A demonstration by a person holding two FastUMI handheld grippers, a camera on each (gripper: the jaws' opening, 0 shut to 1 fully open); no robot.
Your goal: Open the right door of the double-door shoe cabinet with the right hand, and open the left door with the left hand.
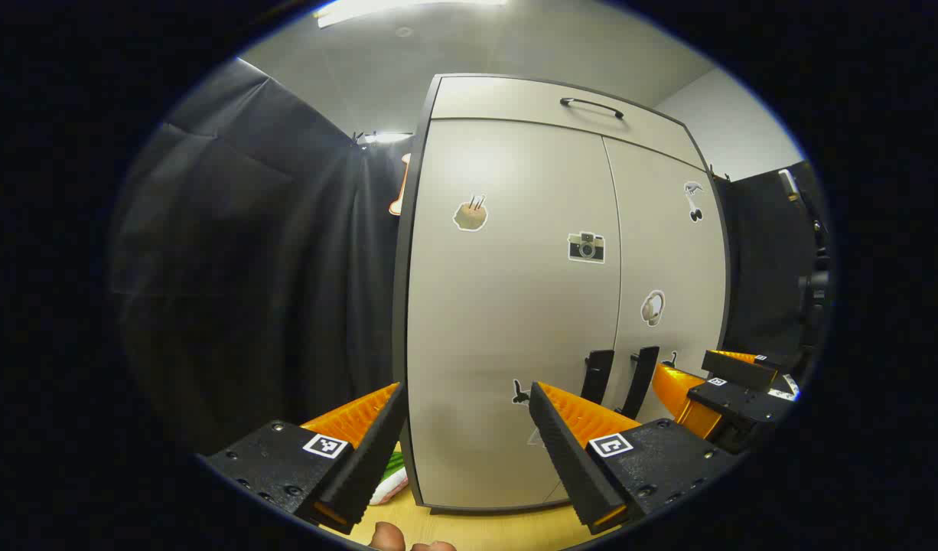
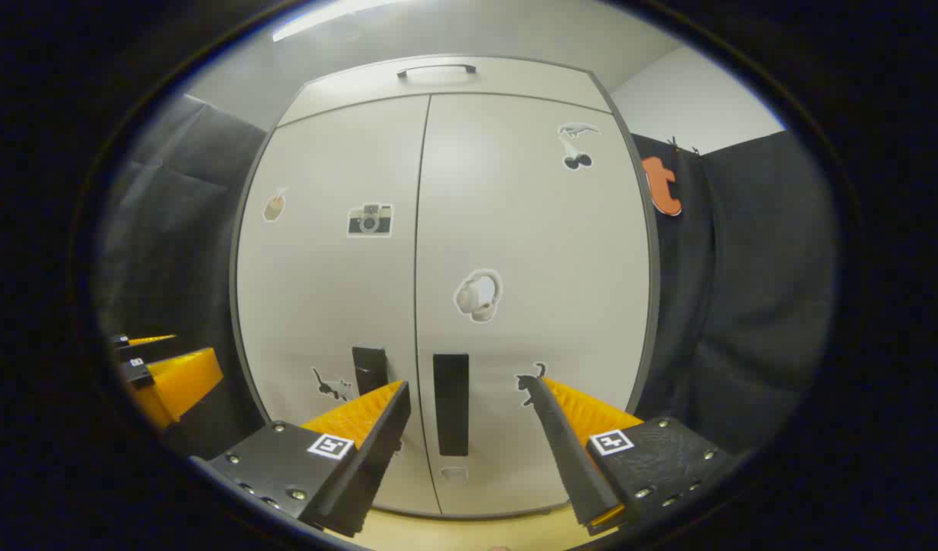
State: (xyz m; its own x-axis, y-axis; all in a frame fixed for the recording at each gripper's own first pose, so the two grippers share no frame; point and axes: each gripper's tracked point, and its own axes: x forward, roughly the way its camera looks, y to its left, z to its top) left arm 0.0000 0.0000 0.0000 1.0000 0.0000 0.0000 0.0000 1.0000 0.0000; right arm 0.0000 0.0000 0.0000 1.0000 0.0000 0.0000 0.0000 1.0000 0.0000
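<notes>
Shoe cabinet [image 2: 339,306] upright on the tabletop [image 1: 469,528], both doors closed; right door [image 2: 538,252] and left door [image 1: 507,306] meet at a central seam, each bearing a dark vertical handle low beside that seam. My right tongs [image 2: 469,417] are released, fingers spread wide, aimed at the right handle [image 2: 451,402], which stands between the fingers in the right gripper view yet apart from both. My left tongs [image 1: 465,421] are likewise released and point at the left door's face, with the left handle [image 1: 596,375] off to their right; the right tongs also appear at that view's right edge [image 1: 714,383].

Step in hand, as I judge it: approach to the right handle. To do it well I should advance squarely until the handle sits deep between the fingers, close on its narrow sides, then draw back along the hinge's arc rather than straight out; the left tongs should keep away from the swinging door.

Writing: none legible; the doors carry picture stickers only, among them a camera [image 2: 369,220] and headphones [image 2: 478,295]; the tongs bear square coded markers.
</notes>
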